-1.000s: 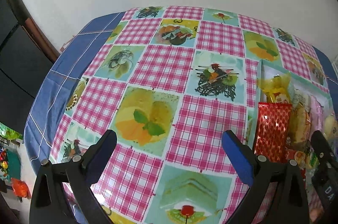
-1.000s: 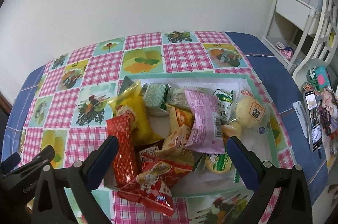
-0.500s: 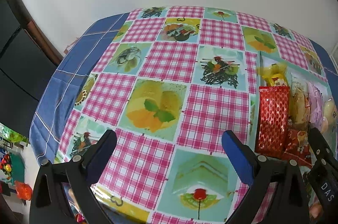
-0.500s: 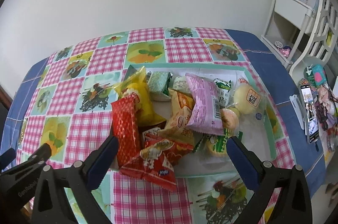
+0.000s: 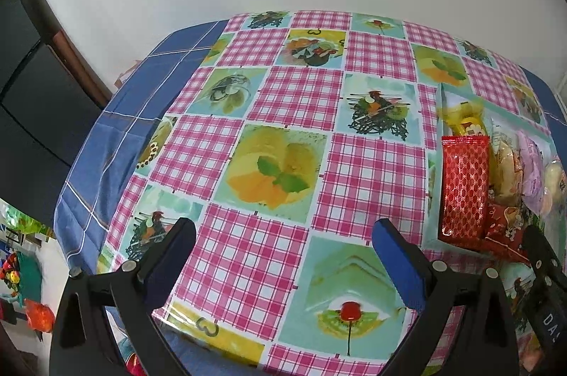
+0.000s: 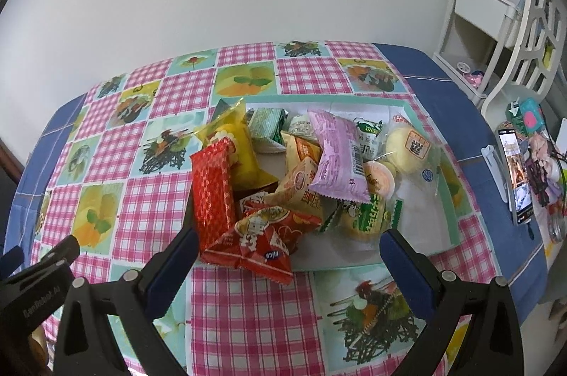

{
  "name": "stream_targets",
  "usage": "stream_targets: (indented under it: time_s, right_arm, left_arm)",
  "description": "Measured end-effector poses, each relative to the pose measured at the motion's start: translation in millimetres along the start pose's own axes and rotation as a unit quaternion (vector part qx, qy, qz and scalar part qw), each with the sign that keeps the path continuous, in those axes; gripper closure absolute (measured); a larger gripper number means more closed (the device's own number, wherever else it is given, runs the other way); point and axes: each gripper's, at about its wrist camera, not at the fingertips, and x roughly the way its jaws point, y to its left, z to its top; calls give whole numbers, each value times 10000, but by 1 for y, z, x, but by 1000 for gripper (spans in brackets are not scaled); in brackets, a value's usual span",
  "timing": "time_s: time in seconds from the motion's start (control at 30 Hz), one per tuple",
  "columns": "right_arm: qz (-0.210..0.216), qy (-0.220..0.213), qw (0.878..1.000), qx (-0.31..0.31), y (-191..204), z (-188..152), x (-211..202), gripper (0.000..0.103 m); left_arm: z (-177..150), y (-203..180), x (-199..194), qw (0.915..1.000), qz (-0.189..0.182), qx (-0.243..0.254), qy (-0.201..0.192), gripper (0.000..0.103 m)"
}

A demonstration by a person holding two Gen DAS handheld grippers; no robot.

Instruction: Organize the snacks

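Snacks lie heaped in a shallow tray on the table.

Left wrist view: left gripper hovers over bare checked cloth, jaws apart, empty — tray well to its right.

Right wrist view: right gripper hangs before the tray's near edge, jaws apart, empty; a red packet and an orange bag overhang the rim.

Judgement: scene fits sorting under way or a pile just gathered — I cannot tell which.

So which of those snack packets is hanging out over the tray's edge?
The red triangular packet at the front: its corner sticks out past the tray rim onto the tablecloth; the others stay inside.
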Motion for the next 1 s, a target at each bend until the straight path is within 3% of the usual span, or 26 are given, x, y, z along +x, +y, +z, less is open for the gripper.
stream_targets:
  time_s: [1.0]
  right_arm:
    - [5, -5, 10000, -8, -1, -1, -2, 0]
  left_arm:
    - [-1, 5, 0, 9999, 40, -119, 0, 3]
